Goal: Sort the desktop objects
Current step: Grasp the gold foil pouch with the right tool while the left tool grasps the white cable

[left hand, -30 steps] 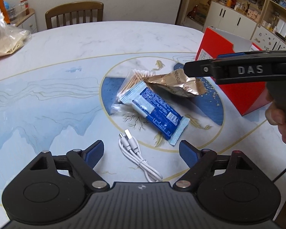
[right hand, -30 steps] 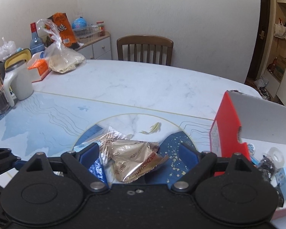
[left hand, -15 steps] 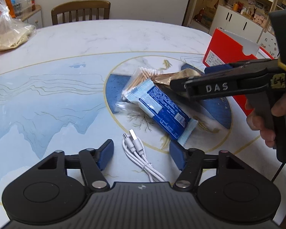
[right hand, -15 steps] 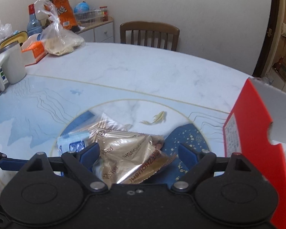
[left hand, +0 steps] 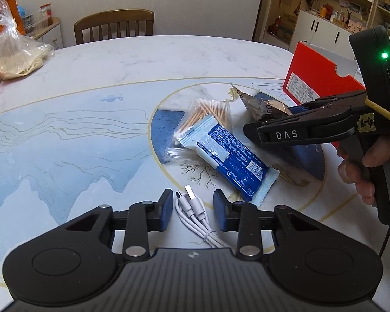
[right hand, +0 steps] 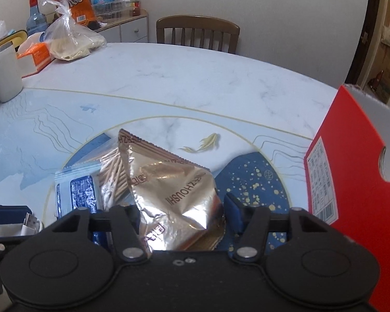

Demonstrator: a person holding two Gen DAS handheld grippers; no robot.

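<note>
The left hand-held gripper (left hand: 192, 210) sits low over the near part of the bench (left hand: 96, 78), its blue pads parted on either side of the coiled white USB cable (left hand: 195, 213) and apart from it, so the cable lies loose between them. Just beyond it, a blue-and-white packet (left hand: 231, 156) lies partly over a clear bag of cotton swabs (left hand: 208, 114). On the right, a person's hand (left hand: 361, 166) grips the handle of the right hand-held gripper (right hand: 180, 214), and that one reaches in around the gold foil snack pouch (right hand: 174, 189). Its pads straddle the crumpled pouch; the right pad shows a sliver of gap, the left pad is hidden behind the foil, so whether it has actually clamped I cannot tell. The red box (right hand: 351, 171) stands open at the far right edge, close beside the pouch.
</note>
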